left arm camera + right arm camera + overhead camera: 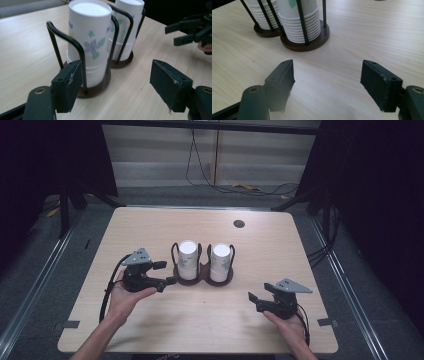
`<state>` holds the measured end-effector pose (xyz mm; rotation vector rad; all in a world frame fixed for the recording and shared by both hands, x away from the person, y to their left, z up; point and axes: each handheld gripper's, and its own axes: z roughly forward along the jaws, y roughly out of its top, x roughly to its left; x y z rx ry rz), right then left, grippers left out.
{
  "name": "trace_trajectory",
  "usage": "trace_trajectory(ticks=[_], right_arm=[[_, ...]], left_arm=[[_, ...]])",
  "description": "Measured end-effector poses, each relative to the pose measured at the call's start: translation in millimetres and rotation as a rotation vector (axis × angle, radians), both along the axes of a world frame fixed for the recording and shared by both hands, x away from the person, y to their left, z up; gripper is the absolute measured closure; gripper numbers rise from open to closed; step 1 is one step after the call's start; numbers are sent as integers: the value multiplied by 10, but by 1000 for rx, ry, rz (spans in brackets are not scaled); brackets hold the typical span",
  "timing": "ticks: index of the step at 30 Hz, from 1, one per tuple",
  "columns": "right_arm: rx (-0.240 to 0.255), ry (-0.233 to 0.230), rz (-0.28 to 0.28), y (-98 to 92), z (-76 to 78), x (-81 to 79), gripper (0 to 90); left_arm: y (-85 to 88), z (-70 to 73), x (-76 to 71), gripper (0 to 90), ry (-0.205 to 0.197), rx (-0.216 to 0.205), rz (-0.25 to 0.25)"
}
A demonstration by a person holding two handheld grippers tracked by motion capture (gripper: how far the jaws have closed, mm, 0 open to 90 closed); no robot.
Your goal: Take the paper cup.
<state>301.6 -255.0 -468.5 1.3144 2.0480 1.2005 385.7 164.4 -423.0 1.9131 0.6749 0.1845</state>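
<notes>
Cup stacks (188, 261) stand upright, long axis vertical, mid-counter (280, 245) in a twin wire holder (202, 273); tops cut off in right gripper view. Left hand-held gripper (169, 272) spread, empty, just beside holder. Right hand-held gripper (251, 301) spread, empty, well apart.

Right gripper view: both cup stacks (297, 22) cut off by top edge, rims and upper print unseen; wire rails (302, 22) of holder run out of frame too. Left pad (280, 82) blurred along lower edge.

Left gripper view: far stack (126, 27) half hidden behind near stack (88, 42); holder base (96, 87) partly behind left pad (67, 85). Right gripper (181, 33) cut off by right edge.

High view: flower print on cups too small to read. Small dark round spot (239, 224) near table's far edge, possibly cable hole.
</notes>
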Motion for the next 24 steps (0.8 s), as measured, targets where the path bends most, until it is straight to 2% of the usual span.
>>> trace_trajectory(ticks=[3,6,8,11,13,15,16,20,21,24], right_arm=[[2,3,7,11,3,-11,267],[10,4,4,23,19,-28,267],[5,-2,3,31,31,-37,267],[7,-5,2,47,44,-50,267],[2,-2,9,54,40,-43,267],[2,3,8,56,32,-34,267],[2,8,8,56,21,-22,267],[0,9,10,56,17,-20,267],[-2,7,12,59,16,-28,267],[-3,9,16,61,17,-37,267]], left_arm=[[-19,64,6,309,-16,-1,2],[-30,123,24,309,-11,-14,16],[-50,181,29,310,-33,-9,29],[-74,249,46,312,-41,-9,23],[-116,305,104,317,-43,-1,21],[-123,314,125,325,-40,3,23],[-148,326,193,327,-30,-1,30],[-174,347,259,329,-34,1,36],[-197,365,316,329,-32,12,35],[-227,374,383,325,-21,3,38]])
